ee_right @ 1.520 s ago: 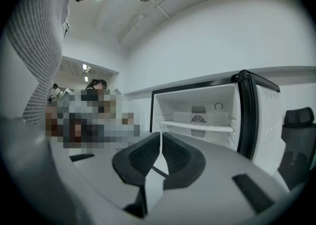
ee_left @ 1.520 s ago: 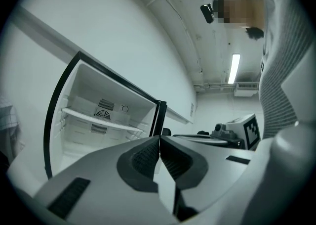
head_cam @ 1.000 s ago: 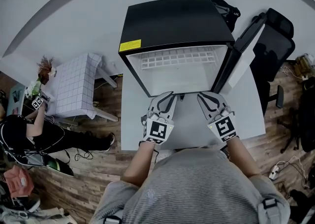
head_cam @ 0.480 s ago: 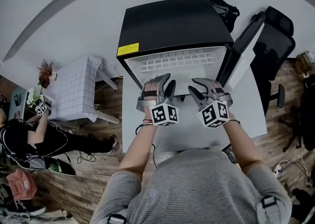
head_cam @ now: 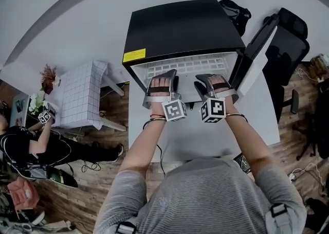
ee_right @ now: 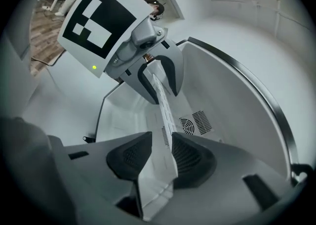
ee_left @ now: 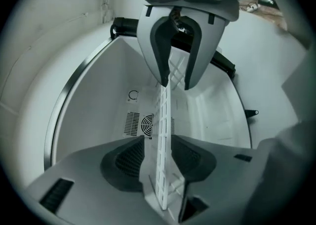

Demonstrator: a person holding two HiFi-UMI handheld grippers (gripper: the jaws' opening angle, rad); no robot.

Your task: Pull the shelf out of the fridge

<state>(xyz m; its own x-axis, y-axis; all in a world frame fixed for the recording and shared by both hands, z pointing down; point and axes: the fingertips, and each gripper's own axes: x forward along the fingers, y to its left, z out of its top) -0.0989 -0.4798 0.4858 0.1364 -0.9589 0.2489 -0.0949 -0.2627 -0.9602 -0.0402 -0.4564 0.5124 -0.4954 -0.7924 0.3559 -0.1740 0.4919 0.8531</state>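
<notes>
Partly hidden shelf (head_cam: 189, 64), left gripper (head_cam: 168, 77) just opening astride it, right gripper (head_cam: 208, 79) spread likewise.

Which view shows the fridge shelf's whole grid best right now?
The head view: it looks down on the white shelf across its width inside the fridge, though its front edge is covered. The left and right gripper views show it only edge-on, as a thin strip.

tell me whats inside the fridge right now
a white grid shelf and a round fan vent at the back. no food shows. the floor under the shelf's front edge is covered, so cannot tell there.
</notes>
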